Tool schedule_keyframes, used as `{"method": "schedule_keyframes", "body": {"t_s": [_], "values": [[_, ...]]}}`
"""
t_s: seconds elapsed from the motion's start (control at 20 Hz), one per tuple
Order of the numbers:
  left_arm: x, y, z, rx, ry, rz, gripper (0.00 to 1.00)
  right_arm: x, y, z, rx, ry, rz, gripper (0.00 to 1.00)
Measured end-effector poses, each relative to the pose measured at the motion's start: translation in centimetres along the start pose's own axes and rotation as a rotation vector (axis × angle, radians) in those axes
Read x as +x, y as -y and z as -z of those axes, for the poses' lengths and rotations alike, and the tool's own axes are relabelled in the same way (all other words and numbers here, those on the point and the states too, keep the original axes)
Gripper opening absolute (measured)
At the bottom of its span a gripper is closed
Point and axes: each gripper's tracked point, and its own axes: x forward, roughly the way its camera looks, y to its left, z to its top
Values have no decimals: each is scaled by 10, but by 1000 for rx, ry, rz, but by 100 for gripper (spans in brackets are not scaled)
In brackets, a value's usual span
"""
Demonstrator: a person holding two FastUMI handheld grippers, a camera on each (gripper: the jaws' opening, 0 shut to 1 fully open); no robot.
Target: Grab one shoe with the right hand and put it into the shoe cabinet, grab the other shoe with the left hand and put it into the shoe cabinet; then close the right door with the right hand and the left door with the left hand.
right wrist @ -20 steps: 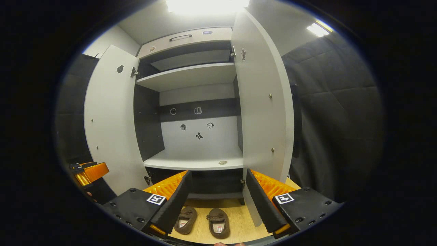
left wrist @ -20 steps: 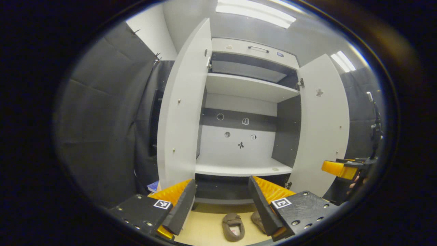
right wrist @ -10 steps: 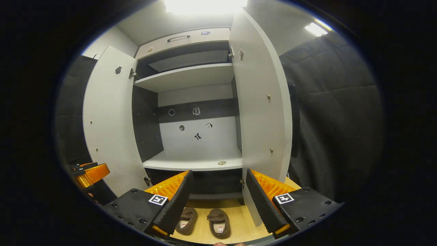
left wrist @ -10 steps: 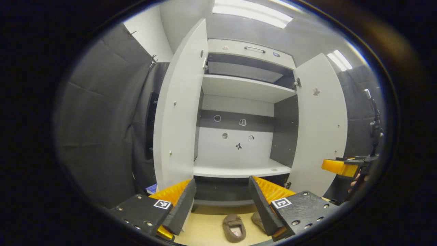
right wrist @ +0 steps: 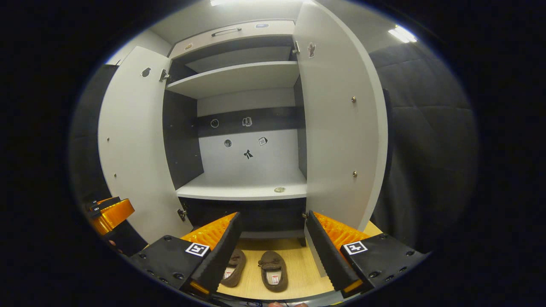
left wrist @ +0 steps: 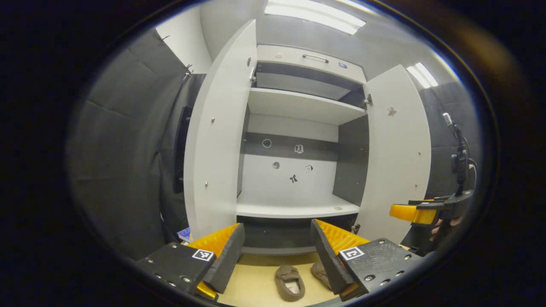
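Step in hand, as judged: the approach before the first pick; nothing is stowed. The white two-door shoe cabinet (right wrist: 243,187) stands with both doors swung wide. Two brown soft slipper-type shoes lie on the pale wooden floor (right wrist: 303,273) just in front of the cabinet: one shoe (right wrist: 273,276) to the right, the other shoe (right wrist: 233,273) beside it. The right gripper (right wrist: 271,251) hangs above them, fingers spread, holding nothing. The left gripper (left wrist: 277,256) likewise has its fingers spread and empty. Next move: lower the right gripper over the right-hand shoe and pinch it.

Two brown slippers (right wrist: 272,276) lie side by side on the wooden floor (right wrist: 303,268) before the open shoe cabinet (right wrist: 243,189), both doors swung wide.
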Motion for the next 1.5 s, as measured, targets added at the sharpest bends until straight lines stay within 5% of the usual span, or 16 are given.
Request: {"method": "schedule_keyframes", "body": {"t_s": [0.45, 0.6, 1.05, 1.1, 1.5], "values": [[7, 8, 2, 17, -36, 46, 90, 28, -41, 53, -17, -218, -100, 98], [10, 12, 6, 13, -58, 59, 97, 42, -49, 88, -10, -316, -131, 98], [24, 12, 31, -16, -155, 29, 97, 76, -69, 224, 13, -661, -234, 98], [26, 10, 31, -10, -161, 24, 90, 80, -70, 238, 12, -687, -240, 98], [37, 25, 38, 56, -202, 43, 90, 110, -52, 320, 20, -834, -179, 98]]}}
